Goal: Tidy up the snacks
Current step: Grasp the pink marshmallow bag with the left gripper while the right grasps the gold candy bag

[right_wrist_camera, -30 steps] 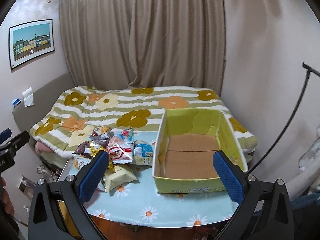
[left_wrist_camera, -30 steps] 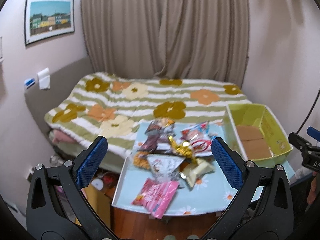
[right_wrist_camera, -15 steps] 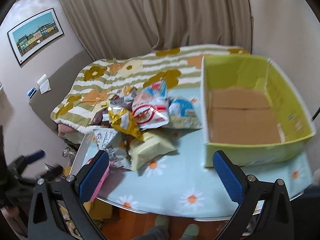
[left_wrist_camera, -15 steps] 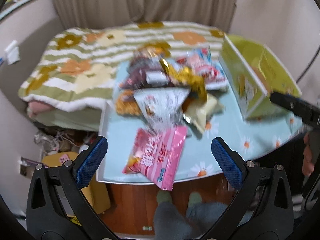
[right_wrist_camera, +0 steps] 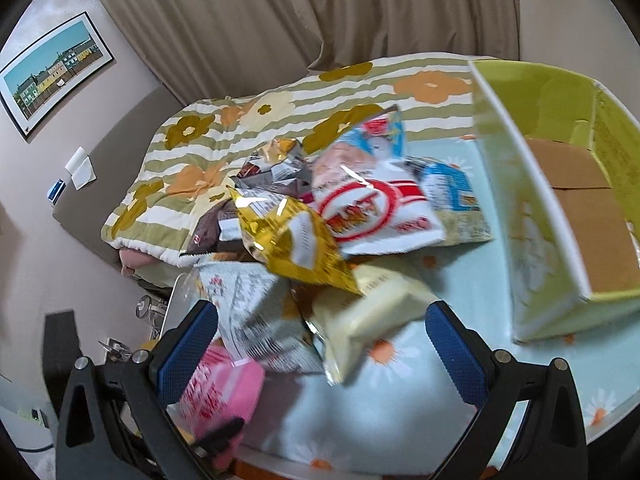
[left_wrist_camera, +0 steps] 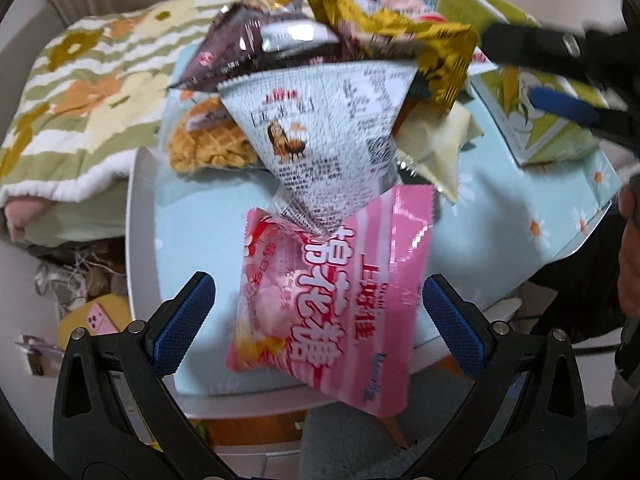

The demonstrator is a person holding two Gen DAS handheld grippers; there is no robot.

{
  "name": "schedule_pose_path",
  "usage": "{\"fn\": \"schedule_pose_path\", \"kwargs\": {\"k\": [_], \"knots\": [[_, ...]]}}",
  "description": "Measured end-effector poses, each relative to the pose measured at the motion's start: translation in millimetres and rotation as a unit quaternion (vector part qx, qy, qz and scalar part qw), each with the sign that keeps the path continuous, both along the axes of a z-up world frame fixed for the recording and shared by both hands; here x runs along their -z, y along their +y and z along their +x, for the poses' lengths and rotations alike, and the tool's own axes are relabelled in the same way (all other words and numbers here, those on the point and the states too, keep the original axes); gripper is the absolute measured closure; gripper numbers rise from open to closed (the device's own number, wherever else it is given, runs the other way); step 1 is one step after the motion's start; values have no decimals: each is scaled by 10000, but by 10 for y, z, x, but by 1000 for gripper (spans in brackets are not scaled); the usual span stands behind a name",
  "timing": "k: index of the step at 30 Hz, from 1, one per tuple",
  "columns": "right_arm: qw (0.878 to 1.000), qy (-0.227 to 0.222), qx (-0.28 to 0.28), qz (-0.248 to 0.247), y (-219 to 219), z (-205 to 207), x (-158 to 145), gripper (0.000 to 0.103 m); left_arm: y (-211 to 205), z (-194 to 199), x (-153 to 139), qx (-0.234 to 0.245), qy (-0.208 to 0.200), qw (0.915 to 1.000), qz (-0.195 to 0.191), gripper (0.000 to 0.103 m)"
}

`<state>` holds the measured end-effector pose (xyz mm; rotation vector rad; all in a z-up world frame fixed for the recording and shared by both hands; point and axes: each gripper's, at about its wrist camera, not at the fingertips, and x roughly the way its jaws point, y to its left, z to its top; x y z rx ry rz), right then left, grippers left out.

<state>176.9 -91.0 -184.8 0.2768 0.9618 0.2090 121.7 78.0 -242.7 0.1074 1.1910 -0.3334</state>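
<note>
Left tool: jaws spread wide, nothing between the pads; it is poised over the pink snack bag, which lies at the near edge of the table and partly overhangs it. No contact between pads and bag can be confirmed; the frame is blurred.

Right tool: jaws likewise wide apart, holding nothing. It hangs above the near side of the snack pile, with the pale yellow packet and the white printed packet directly ahead of its blue pads.

Snack pile: the white printed packet overlaps the top corner of the pink snack bag. A gold foil bag rests on top of the heap, against a red-and-white bag. Behind these lie a dark brown packet and a waffle packet. All sit on the table's pale blue daisy-print cloth.

Green cardboard box: stands on the table to the right of the pile, open-topped, brown floor visible, no snacks seen inside.

Beyond the table: a bed with a striped floral cover, curtains and a framed picture on the wall.
</note>
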Motion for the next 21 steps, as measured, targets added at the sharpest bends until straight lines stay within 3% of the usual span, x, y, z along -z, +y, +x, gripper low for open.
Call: {"fn": "schedule_pose_path", "kwargs": {"k": [10,15,18,21], "knots": [[9999,63,-102,-94,265,359,174,0,27,136,222,355,348,9983,-302,1],[9997,82,-151,-151,338,500,244,1,59,190,281,451,434,9970,-449,16],[9996,128,-199,-153,377,556,275,13,125,222,285,431,485,9962,-579,23],[9995,128,-205,-214,384,577,287,18,194,240,278,407,517,9956,-670,28]]}}
